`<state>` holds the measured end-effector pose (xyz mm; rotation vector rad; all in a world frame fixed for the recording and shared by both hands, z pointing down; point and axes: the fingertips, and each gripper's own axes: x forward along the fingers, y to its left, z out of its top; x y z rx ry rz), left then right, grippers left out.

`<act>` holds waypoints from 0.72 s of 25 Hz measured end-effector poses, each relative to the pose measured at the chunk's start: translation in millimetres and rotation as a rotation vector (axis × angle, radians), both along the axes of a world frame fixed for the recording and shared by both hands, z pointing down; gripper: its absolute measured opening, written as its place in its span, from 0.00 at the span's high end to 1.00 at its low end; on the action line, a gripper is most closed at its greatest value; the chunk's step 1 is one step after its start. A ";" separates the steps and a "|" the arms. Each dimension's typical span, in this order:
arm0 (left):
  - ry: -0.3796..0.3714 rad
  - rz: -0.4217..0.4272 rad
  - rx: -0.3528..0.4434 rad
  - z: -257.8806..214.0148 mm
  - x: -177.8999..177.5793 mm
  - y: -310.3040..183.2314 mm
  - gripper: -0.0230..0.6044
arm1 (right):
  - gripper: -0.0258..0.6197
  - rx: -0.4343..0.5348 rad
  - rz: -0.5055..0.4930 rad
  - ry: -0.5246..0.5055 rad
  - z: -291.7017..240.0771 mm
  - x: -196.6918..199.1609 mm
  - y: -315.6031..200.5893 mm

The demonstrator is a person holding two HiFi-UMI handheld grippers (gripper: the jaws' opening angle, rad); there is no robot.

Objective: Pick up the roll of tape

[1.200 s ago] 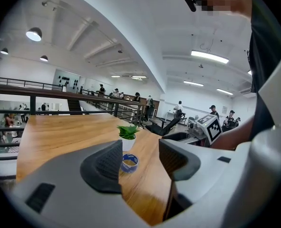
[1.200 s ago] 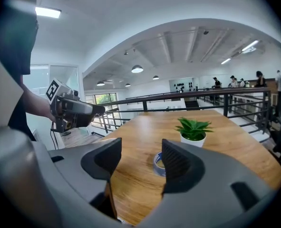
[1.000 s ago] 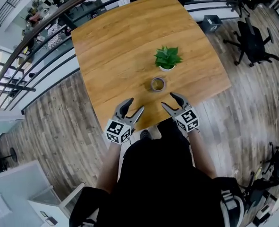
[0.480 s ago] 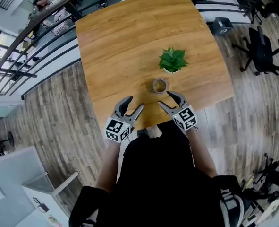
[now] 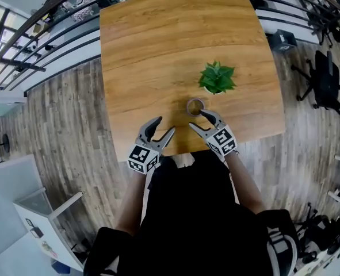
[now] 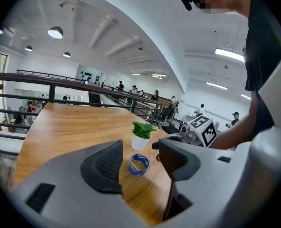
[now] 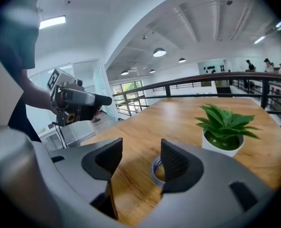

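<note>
Right claw (image 5: 198, 119), jaws wide and empty, is hovering just beside the blue tape roll (image 5: 194, 106) lying flat on the bench (image 5: 141, 45) (potted plant (image 5: 217, 77) close behind); closing off-centre risks shoving it away.

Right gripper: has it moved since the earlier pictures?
Yes. The right gripper has come forward toward the roll of tape, which stays beside the plant; its jaws, just closing slightly, hold nothing.

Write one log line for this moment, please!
step: reach | right gripper: open, jaws just narrowed slightly | left gripper: open, empty | roll of tape: flat on table, ungripped, by right gripper
</note>
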<state>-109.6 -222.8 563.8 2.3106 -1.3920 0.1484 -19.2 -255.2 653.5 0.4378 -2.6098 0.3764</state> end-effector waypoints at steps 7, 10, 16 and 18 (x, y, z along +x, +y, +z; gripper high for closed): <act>0.007 -0.089 -0.014 9.2 -6.1 -9.4 0.57 | 0.55 -0.016 -0.108 0.028 16.4 -8.6 -10.6; 0.009 -0.121 -0.023 12.2 -8.7 -9.4 0.57 | 0.55 -0.027 -0.146 0.045 25.3 -10.9 -11.1; 0.017 -0.179 -0.049 18.7 -10.4 -3.7 0.57 | 0.57 -0.027 -0.244 0.096 38.7 -14.7 -2.4; 0.019 -0.200 -0.058 20.2 -11.9 -0.7 0.57 | 0.58 -0.020 -0.275 0.110 40.3 -16.1 0.2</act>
